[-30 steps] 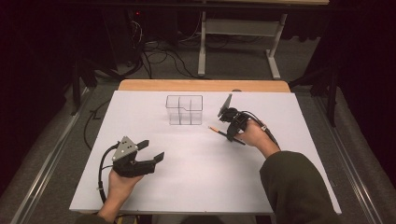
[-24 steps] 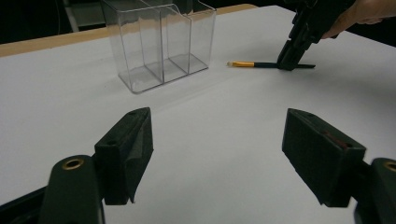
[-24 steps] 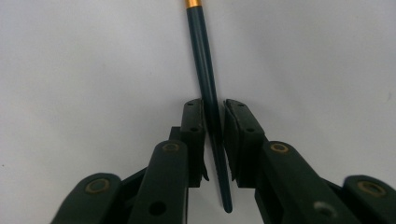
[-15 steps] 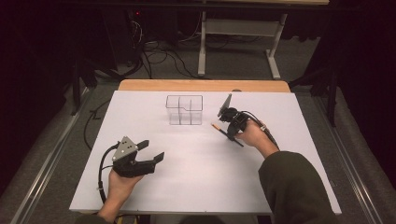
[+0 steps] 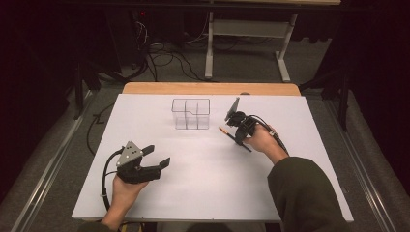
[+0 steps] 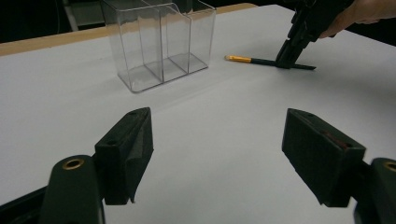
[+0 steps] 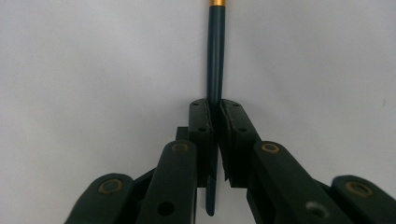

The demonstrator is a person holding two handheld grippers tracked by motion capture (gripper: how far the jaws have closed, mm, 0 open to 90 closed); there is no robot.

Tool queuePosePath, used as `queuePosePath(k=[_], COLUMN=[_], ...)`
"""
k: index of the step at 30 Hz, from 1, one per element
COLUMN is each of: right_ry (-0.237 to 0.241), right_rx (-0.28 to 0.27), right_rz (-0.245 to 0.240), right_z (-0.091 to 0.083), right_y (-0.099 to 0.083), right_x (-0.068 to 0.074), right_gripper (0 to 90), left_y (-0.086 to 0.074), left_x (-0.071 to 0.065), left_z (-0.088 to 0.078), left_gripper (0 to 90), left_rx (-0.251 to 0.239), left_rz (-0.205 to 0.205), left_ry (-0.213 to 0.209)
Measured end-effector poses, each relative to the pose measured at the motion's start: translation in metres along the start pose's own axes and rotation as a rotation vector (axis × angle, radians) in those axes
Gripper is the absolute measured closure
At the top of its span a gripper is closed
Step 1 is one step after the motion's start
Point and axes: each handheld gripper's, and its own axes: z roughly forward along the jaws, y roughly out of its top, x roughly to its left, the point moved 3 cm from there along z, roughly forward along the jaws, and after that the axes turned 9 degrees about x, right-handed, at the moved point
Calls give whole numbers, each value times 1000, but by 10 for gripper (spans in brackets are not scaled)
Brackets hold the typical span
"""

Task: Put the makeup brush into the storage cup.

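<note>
We had the right gripper (image 5: 235,132) clamped down on a slim dark-blue brush with a gold ferrule (image 5: 231,135) lying on the white table (image 5: 203,193) just right of the clear plastic compartment organizer (image 5: 191,114), while our left gripper (image 5: 153,163) sat near-left, wide open and empty.

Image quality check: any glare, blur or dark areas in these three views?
High view: white table evenly lit, surroundings nearly black. Left gripper view: near jaws soft, clear organizer sharp with faint reflections. Right gripper view: right gripper and pen sharp, no glare.
</note>
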Motion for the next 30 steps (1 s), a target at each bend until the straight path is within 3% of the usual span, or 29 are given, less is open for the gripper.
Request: queuePosePath(k=[4, 6, 9, 11, 12, 18, 19, 20, 23, 30], right_ry=[2, 2, -15, 0, -8, 7, 8, 13, 10, 25], right_rx=[-9, -14, -26, -29, -32, -78, -87, -92, -117, -165], right_rz=[-4, 17, -14, 10, -5, 10, -12, 11, -17, -1], right_z=[0, 0, -1, -3, -5, -12, -13, -15, -19, -29], right_y=[-1, -2, -3, -5, -5, -12, -13, -15, -19, -28], right_x=[-2, -1, -2, -1, -2, -2, -3, -1, -1, 7], right_gripper=[854, 854, 855, 855, 855, 855, 855, 854, 855, 855], left_y=[0, 0, 0, 0, 0, 0, 0, 0, 0, 0], left_x=[0, 0, 0, 0, 0, 0, 0, 0, 0, -1], left_z=[1, 1, 0, 1, 1, 1, 1, 1, 1, 1], left_gripper=[253, 254, 254, 253, 253, 252, 253, 253, 253, 254], left_rx=[-1, 0, -2, -2, -2, 1, 0, 0, 2, 4], left_rz=[-4, -2, -2, -1, -1, 0, 0, 0, 0, 2], left_ry=[0, 0, -2, -3, -3, -2, -2, -2, -2, -4])
